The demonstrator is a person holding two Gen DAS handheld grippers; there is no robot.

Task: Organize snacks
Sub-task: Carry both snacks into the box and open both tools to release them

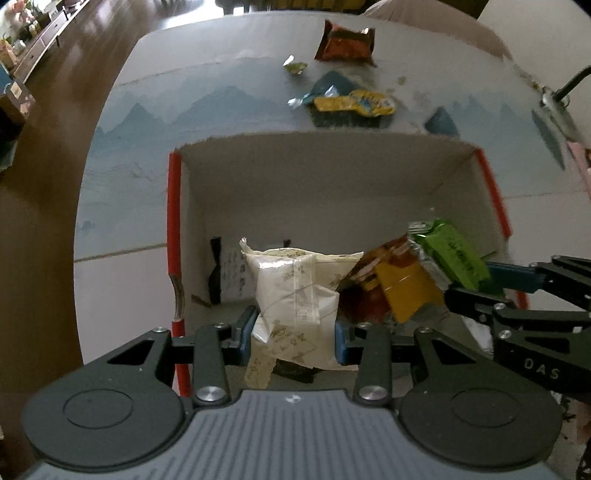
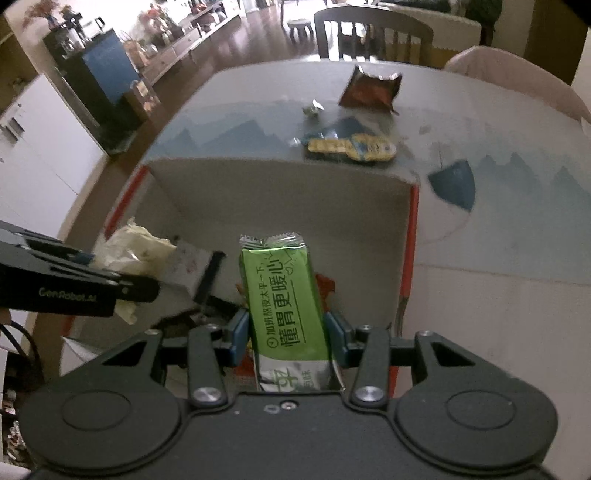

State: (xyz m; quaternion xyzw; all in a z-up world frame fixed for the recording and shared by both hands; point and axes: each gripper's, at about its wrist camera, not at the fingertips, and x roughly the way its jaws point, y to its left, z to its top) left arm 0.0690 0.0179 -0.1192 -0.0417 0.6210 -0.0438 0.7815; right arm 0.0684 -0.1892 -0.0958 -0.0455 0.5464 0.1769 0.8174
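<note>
An open cardboard box (image 1: 325, 177) with red edges stands on the table; it also shows in the right wrist view (image 2: 280, 184). My left gripper (image 1: 295, 332) is shut on a white snack packet (image 1: 291, 291) and holds it over the box. My right gripper (image 2: 286, 334) is shut on a green snack bar (image 2: 284, 295), also over the box; the bar shows in the left wrist view (image 1: 450, 254) at the right. A red and yellow packet (image 1: 391, 288) lies inside the box under the bar.
On the table beyond the box lie a red-brown bag (image 1: 345, 44), a small green wrapper (image 1: 294, 67) and a yellow and blue packet (image 1: 354, 102). A chair (image 2: 373, 33) stands at the far table edge. The table edge and floor (image 1: 55, 147) are left.
</note>
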